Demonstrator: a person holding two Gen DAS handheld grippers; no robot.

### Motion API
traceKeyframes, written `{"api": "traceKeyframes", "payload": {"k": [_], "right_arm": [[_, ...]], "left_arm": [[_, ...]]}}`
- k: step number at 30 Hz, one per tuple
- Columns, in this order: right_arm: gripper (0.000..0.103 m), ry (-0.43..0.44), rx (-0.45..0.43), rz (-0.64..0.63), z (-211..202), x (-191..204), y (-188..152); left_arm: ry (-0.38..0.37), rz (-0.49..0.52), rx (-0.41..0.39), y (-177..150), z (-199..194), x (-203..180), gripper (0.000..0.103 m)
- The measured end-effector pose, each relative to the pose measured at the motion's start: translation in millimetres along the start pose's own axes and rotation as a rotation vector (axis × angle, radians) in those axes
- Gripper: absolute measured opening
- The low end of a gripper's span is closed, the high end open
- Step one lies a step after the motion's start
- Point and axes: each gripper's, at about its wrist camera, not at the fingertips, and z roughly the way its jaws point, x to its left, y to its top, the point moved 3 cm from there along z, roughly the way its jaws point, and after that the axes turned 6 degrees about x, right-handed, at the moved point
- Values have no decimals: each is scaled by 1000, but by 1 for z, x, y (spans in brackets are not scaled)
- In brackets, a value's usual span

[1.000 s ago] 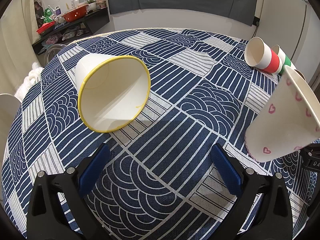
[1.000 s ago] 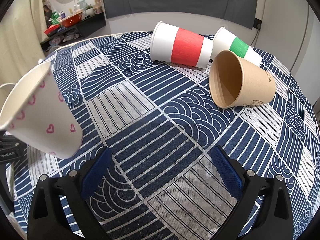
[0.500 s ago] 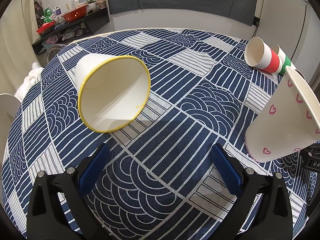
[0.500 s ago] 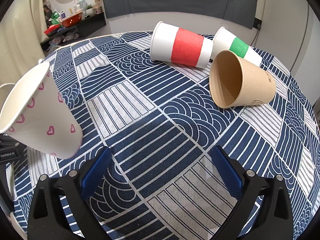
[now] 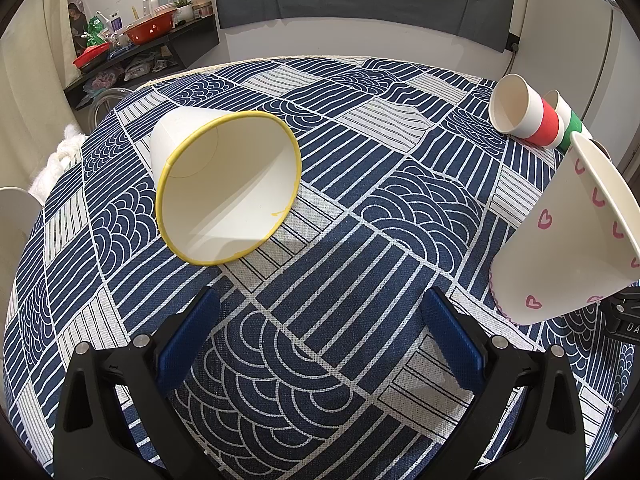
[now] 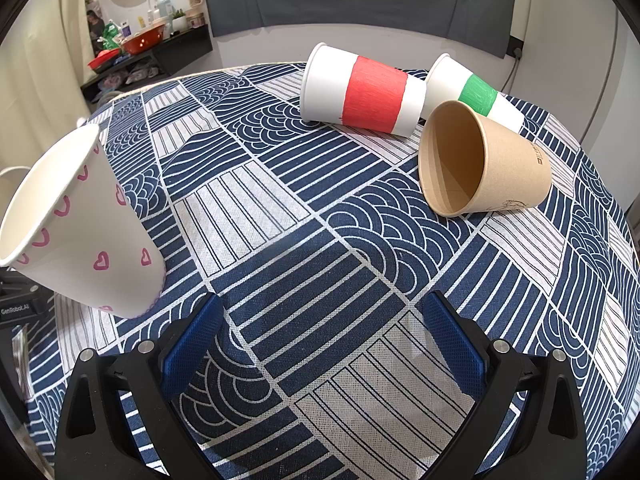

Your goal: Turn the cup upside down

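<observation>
1. Step in hand: by my judgement the approach; no cup is gripped, and none on the table (image 5: 348, 280) stands mouth down, so the flip is not yet done.
2. Task's thing: which cup is meant cannot be told from the task line; the heart cup (image 6: 86, 228) stands mouth up, slightly tilted, near the table's front edge, between the two grippers; the yellow-rimmed cup (image 5: 224, 184) lies on its side toward the table's left edge, mouth facing the left gripper (image 5: 320, 340).
3. Others: the brown cup (image 6: 484, 164) lies on its side toward the right edge, mouth toward the right gripper (image 6: 320, 340); the red-banded cup (image 6: 364, 90) and green-banded cup (image 6: 476, 94) lie on their sides near the far edge, just beside each other.
4. Pose: both grippers hover low over the cloth at the front edge, pointing toward the far edge; both sets of fingers are spread wide and grasp nothing.
5. Next move, as judged: advance one gripper so its fingers straddle a cup's wall, close gently as thin paper may crush, lift, turn, set rim down.
</observation>
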Motion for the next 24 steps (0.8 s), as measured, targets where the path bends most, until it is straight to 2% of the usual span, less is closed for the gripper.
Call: {"api": "traceKeyframes", "payload": {"k": [15, 18, 21, 24], "right_arm": [[97, -1, 0, 0, 0, 0, 0], [97, 0, 1, 0, 0, 0, 0], [97, -1, 1, 1, 0, 0, 0], [95, -14, 0, 9, -2, 2, -2]], "left_arm": [[1, 4, -1, -1, -1, -1, 99], [-25, 70, -12, -4, -6, -9, 97], [-28, 92, -111, -10, -29, -18, 97], [-77, 88, -229, -19, -64, -24, 97]]}}
